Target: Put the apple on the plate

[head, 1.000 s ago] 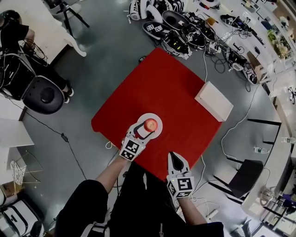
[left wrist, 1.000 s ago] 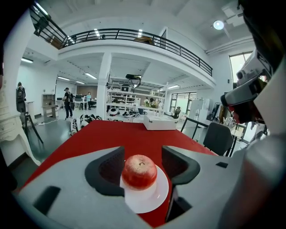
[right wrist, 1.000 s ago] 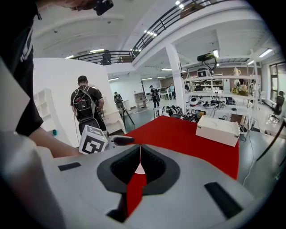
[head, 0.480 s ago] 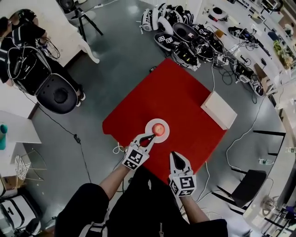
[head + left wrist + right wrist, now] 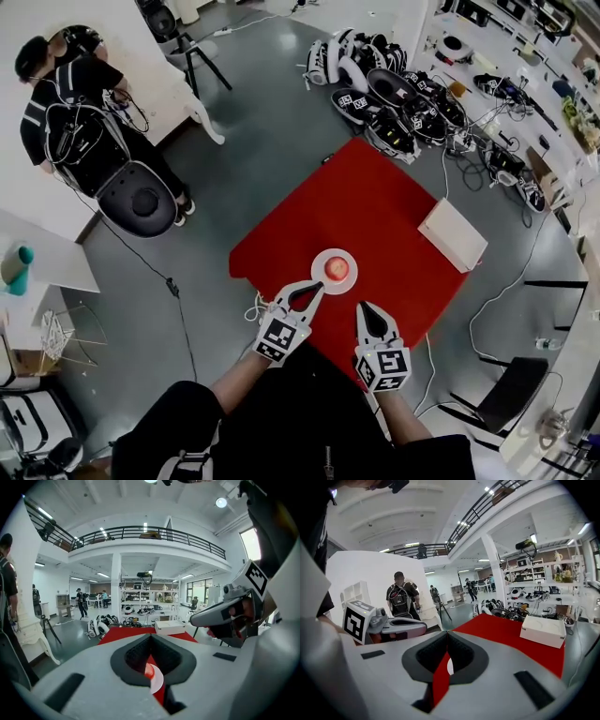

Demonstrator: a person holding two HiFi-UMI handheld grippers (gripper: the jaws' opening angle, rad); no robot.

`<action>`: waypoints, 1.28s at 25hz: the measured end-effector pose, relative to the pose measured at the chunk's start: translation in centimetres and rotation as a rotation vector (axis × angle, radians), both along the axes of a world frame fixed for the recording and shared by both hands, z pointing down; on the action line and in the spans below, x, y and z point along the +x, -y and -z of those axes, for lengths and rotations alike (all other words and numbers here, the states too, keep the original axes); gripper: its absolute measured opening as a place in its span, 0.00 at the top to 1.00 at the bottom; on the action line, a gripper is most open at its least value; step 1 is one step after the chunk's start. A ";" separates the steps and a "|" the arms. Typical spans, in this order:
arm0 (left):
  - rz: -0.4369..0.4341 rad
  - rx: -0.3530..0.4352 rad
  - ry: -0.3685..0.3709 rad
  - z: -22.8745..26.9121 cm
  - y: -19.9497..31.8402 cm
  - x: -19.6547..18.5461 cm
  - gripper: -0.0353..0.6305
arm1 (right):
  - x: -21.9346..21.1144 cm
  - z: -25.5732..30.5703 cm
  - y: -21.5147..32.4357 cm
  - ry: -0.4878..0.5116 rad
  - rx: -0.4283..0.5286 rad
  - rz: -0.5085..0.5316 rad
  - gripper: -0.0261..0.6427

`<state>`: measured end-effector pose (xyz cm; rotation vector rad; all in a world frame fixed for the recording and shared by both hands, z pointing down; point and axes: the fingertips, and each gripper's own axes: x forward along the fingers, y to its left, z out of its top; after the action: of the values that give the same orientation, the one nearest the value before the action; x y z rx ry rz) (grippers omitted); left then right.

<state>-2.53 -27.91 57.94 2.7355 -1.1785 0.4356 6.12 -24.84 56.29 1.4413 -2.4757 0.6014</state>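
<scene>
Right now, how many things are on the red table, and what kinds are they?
apple: 1
plate: 1
white box: 1
Total: 3

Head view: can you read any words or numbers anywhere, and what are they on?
No words or numbers can be read anywhere.
Left tool and right tool: only black-and-white square patterns, no letters.
White box: looks blank.
Gear on the floor: any print is too small to read.
</scene>
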 end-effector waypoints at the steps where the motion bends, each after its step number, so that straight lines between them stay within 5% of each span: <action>1: 0.005 0.000 0.002 0.3 -0.5 -0.1 0.94 | -0.2 0.1 -0.1 -0.001 0.002 0.009 0.94; 32: 0.028 -0.039 -0.034 0.7 -4.9 -1.3 0.94 | -1.3 0.9 -3.0 -0.013 0.024 0.045 0.94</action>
<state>-3.84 -22.99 57.22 2.6791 -1.1865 0.4030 4.81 -21.86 55.44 1.3890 -2.5068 0.5542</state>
